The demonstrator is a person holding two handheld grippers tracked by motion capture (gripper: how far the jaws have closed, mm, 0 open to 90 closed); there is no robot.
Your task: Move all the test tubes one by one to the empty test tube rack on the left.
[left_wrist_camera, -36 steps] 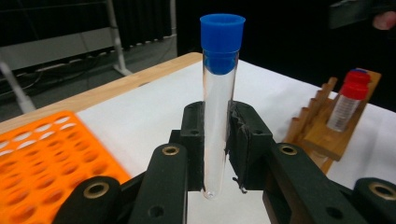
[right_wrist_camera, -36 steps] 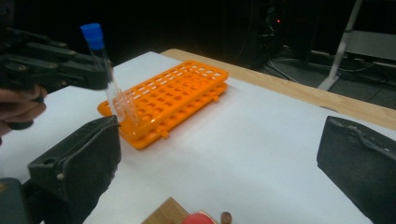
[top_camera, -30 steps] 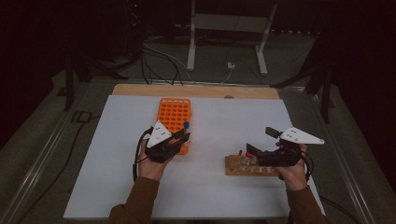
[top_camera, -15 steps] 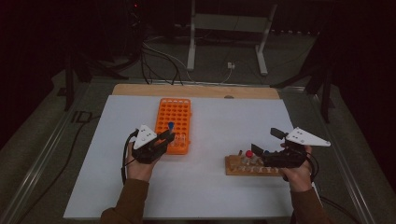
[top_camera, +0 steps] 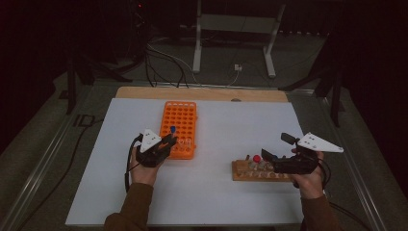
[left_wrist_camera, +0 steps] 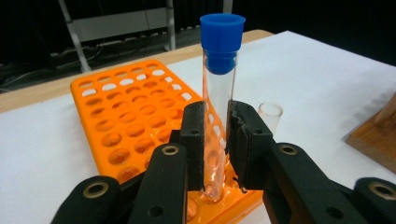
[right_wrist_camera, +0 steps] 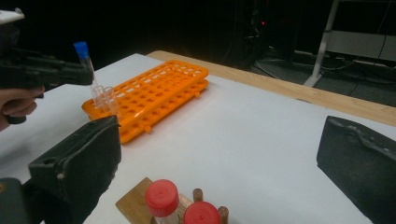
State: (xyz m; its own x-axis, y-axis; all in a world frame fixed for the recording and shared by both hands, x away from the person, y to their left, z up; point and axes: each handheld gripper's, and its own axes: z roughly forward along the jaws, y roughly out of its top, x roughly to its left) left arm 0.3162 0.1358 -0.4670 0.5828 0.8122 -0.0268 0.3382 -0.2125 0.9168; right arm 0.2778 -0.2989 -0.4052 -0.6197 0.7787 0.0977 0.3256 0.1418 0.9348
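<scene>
- The left gripper (left_wrist_camera: 215, 140) is pinching a blue-capped tube (left_wrist_camera: 219, 88) upright, its foot sitting in a hole at the orange rack's (top_camera: 182, 126) near end (apparently the corner hole).
- The rack is lying toward the table's (top_camera: 226, 202) far edge.
- The right gripper (right_wrist_camera: 219, 154) is hanging spread over the wooden stand (top_camera: 257, 172) near the right edge, above two red-capped tubes (right_wrist_camera: 161, 198).

Left hand-held gripper (left_wrist_camera: 215, 140) clamps blue-capped tube (left_wrist_camera: 219, 93) upright, tube base in orange rack (left_wrist_camera: 126, 116) at its near edge; white worktop (left_wrist_camera: 322, 79) beneath.
</scene>
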